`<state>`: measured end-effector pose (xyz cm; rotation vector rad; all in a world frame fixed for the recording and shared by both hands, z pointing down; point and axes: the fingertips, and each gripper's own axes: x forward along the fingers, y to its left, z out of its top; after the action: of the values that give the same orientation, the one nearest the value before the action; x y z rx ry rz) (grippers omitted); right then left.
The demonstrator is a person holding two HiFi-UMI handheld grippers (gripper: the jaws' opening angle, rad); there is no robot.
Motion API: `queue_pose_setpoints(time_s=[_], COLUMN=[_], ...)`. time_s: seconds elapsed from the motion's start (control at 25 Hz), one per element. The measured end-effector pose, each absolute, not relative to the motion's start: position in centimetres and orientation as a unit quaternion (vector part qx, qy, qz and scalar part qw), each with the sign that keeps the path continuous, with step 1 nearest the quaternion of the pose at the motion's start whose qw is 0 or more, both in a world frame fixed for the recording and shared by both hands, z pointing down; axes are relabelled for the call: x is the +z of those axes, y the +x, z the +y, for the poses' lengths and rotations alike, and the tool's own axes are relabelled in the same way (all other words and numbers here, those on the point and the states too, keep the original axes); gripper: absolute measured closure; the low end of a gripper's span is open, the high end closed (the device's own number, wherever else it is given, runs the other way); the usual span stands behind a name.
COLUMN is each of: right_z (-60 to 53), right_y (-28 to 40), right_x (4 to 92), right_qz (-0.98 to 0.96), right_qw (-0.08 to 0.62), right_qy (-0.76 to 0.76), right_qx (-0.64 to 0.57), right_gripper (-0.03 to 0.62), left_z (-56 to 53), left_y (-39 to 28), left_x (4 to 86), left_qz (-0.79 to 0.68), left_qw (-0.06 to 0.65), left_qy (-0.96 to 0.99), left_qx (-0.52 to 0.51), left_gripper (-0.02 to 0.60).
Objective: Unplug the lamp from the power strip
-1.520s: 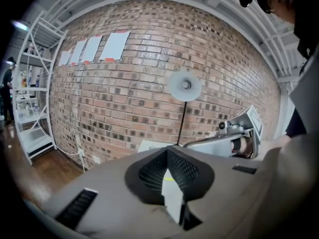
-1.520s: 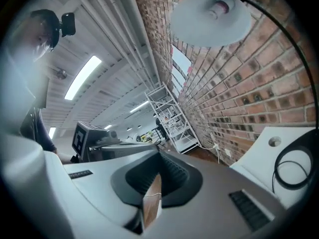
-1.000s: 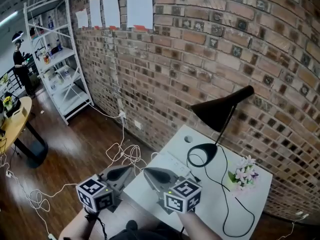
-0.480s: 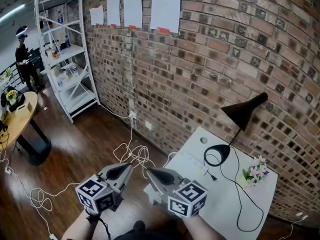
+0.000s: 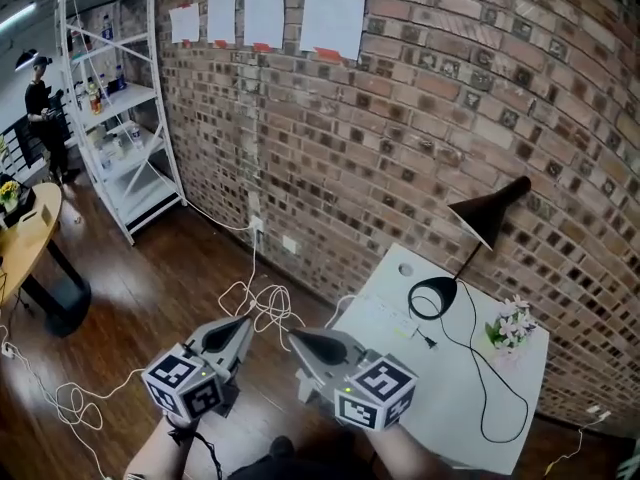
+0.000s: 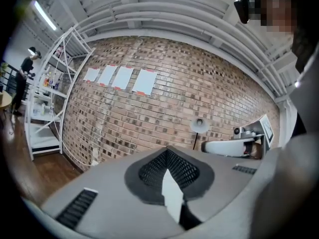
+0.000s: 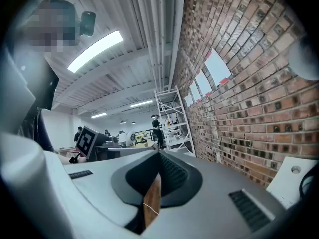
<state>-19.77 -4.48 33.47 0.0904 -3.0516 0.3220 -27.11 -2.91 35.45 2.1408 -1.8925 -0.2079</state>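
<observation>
1. The black lamp (image 5: 437, 294) stands near the far-left corner of the white desk (image 5: 470, 393).
2. Its plug (image 5: 428, 342) lies loose on the desk, just beside the white power strip (image 5: 383, 318) along the left edge.
3. We judge the unplugging done, since the plug appears to sit in no socket.
4. Our left gripper (image 5: 243, 323) and right gripper (image 5: 296, 337) hang off the desk's left edge, over the floor. Both have their fingers together and nothing between them.
5. We see no step left.

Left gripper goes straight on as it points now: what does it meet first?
Most likely the brick wall, below the papers and left of the lamp. Nothing shows between it and the left gripper, though depth is unclear.
</observation>
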Motion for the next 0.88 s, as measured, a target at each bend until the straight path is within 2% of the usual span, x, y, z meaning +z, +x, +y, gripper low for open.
queue_pose_setpoints(time_s=[0.28, 0.52, 0.88], right_z=[-3.9, -4.1, -3.6], right_y=[-18.3, -14.6, -8.7], right_x=[33.8, 34.2, 32.6], right_qz=[-0.993, -0.989, -0.988], right_qw=[0.038, 0.055, 0.013], right_qy=[0.072, 0.119, 0.146], right_qx=[0.091, 0.067, 0.054], right_gripper=[0.613, 0.612, 0.612], left_z=[-3.4, -5.2, -5.7], left_y=[-26.2, -22.8, -17.3], left_x=[36.7, 37.6, 35.9], left_qz=[-0.624, -0.59, -0.575], left_qw=[0.145, 0.163, 0.142], left_qy=[0.764, 0.787, 0.804], left_qx=[-0.075, -0.078, -0.061], left_gripper=[0.571, 0.571, 0.571])
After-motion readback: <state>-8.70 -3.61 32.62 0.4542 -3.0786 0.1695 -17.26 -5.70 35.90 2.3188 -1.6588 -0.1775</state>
